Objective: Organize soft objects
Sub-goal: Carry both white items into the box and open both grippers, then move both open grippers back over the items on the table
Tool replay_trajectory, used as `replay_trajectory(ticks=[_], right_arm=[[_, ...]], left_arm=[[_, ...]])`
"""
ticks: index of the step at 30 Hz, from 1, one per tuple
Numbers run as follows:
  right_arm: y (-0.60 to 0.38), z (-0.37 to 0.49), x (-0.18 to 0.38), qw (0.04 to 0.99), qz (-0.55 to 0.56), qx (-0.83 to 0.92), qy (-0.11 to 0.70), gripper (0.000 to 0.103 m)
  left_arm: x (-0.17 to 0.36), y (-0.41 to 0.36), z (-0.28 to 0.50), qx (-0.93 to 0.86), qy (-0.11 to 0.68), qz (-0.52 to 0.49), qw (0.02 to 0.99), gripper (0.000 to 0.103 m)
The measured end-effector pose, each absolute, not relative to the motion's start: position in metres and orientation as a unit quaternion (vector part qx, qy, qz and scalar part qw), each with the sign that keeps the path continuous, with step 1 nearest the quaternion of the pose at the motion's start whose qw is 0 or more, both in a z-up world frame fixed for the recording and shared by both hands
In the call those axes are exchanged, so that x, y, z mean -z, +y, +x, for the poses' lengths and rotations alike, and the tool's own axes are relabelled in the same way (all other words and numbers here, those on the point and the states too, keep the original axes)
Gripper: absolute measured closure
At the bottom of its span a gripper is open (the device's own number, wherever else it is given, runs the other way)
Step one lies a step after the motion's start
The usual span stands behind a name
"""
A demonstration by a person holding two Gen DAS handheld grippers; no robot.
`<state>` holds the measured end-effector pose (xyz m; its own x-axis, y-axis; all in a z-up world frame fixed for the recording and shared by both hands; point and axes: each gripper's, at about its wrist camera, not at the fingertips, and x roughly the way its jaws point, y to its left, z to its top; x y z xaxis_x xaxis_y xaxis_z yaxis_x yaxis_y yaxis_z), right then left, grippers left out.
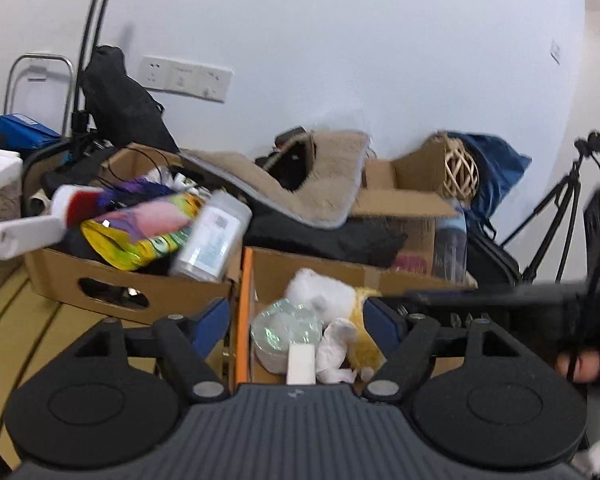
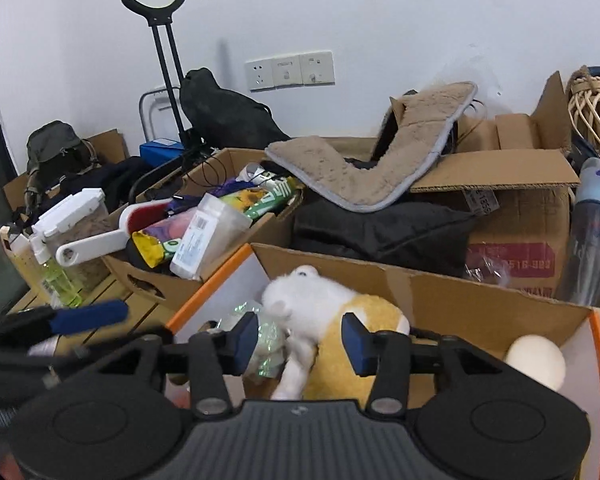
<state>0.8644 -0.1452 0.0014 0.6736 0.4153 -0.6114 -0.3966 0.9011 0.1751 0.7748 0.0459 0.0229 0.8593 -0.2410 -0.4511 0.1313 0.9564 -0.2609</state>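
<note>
Cardboard boxes (image 2: 204,292) on slatted bench (image 1: 16,320).

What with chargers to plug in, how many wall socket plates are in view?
3, side by side on the white wall above the black bag: left plate, middle plate, right plate. More may hide behind the clutter.

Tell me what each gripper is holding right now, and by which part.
Nothing is held. The left gripper and the right gripper both stand open above the plush toy in the box, pads off it.

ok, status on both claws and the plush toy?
Left claw open, empty. Right claw open, over plush toy in box. Nothing blocking.
</note>
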Motion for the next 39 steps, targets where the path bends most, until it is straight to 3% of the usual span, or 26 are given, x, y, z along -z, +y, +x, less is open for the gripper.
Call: replay_trajectory(ticks=[5, 10, 15, 20, 22, 24, 27, 34, 39], right_arm=[[-0.164, 0.833, -0.03, 0.92, -0.001, -0.209, 0.333, 0.057], [-0.212, 0.756, -0.074, 0.935, -0.022, -0.188, 0.301, 0.049], [-0.254, 0.66, -0.105, 0.948, -0.063, -0.168, 0.265, 0.031], [-0.269, 0.582, -0.118, 0.959, -0.097, -0.146, 0.221, 0.023], [-0.27, 0.546, -0.116, 0.965, -0.104, -0.14, 0.195, 0.022], [-0.272, 0.508, -0.108, 0.972, -0.094, -0.136, 0.165, 0.015], [-0.275, 0.453, -0.086, 0.977, -0.049, -0.147, 0.146, 0.013], [-0.271, 0.353, -0.012, 0.972, -0.008, -0.132, 0.193, 0.011], [-0.273, 0.331, 0.003, 0.969, -0.001, -0.122, 0.215, 0.011]], left_arm=[[-0.057, 0.048, 0.748, 0.089, 0.23, -0.098, 0.964, 0.027], [-0.092, 0.036, 0.671, 0.109, 0.179, -0.035, 0.977, 0.021], [-0.114, 0.011, 0.583, 0.13, 0.125, 0.047, 0.983, 0.015], [-0.119, -0.009, 0.52, 0.104, 0.096, 0.069, 0.988, 0.012], [-0.113, -0.013, 0.488, 0.088, 0.08, 0.067, 0.991, 0.011], [-0.104, -0.013, 0.454, 0.086, 0.075, 0.045, 0.992, 0.004], [-0.084, -0.012, 0.407, 0.087, 0.086, 0.017, 0.992, 0.003], [-0.045, 0.002, 0.334, 0.075, 0.143, -0.02, 0.987, 0.002], [-0.051, 0.002, 0.329, 0.065, 0.135, -0.02, 0.989, 0.002]])
